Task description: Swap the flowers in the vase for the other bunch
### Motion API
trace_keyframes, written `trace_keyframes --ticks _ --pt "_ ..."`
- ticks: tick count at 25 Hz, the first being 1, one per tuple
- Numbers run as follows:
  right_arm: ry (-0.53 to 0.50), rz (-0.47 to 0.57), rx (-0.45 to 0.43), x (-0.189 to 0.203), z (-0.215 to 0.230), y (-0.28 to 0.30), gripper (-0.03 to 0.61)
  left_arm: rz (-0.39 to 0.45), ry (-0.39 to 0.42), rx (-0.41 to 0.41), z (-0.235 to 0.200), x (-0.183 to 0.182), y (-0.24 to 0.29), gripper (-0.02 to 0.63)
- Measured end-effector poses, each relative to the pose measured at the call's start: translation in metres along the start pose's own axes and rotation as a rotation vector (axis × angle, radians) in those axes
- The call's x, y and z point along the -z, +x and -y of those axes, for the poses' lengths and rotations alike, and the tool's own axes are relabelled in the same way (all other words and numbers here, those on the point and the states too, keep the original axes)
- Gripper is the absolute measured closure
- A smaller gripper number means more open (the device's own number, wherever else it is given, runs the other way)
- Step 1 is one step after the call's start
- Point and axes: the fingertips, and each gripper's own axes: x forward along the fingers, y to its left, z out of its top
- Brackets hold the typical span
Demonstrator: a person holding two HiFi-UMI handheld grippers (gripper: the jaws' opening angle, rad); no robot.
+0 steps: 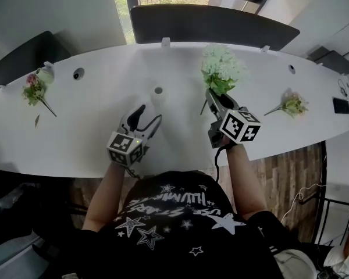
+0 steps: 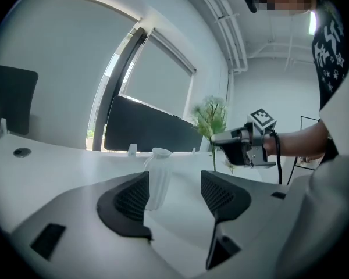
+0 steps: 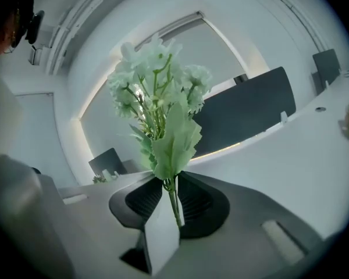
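White bunch held up, vase standing empty

The right gripper pinches the stem of the white bunch low down. The flowers stand up, off to the right of the vase. The vase stands empty on the table. The left gripper is spread wide with nothing in it, and the vase sits just past its jaws, not touched. I think the stem goes into the vase next. To do it well, close the left gripper softly on the vase so it cannot tip. Bring the stem tip right over the small hole, keep it straight, and go down slowly. Let go only when the bunch stands by itself.
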Motion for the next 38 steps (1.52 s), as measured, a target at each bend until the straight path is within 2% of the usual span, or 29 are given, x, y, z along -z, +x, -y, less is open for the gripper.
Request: trace_keyframes --ticks 9,14,20,24,27,31,36,38 --pt "0.131 -0.115 0.124 0.039 0.063 0.012 0.495 0.009 -0.048 -0.024 0.005 -0.004 -0.010 0.331" --pt "0.190 -0.205 0.149 0.070 0.084 0.022 0.495 0.013 -0.051 -0.055 0.000 0.000 -0.015 0.331" --pt "0.224 -0.306 0.198 0.095 0.103 0.024 0.494 0.011 -0.096 -0.096 -0.006 0.011 -0.013 0.331" --pt "0.179 -0.363 0.234 0.105 0.112 0.026 0.488 0.021 -0.105 -0.098 -0.006 0.013 -0.012 0.346" --pt "0.152 -0.392 0.253 0.110 0.114 0.029 0.485 0.033 -0.089 -0.098 -0.002 -0.001 -0.012 0.383" --pt "0.124 -0.423 0.268 0.114 0.115 0.033 0.477 0.031 -0.074 -0.109 -0.004 0.002 -0.016 0.473" --pt "0.100 -0.416 0.290 0.112 0.116 0.036 0.468 0.032 -0.063 -0.136 -0.010 -0.001 -0.023 0.565" --pt "0.095 -0.401 0.308 0.109 0.117 0.034 0.466 0.030 -0.054 -0.130 -0.012 -0.003 -0.025 0.582"
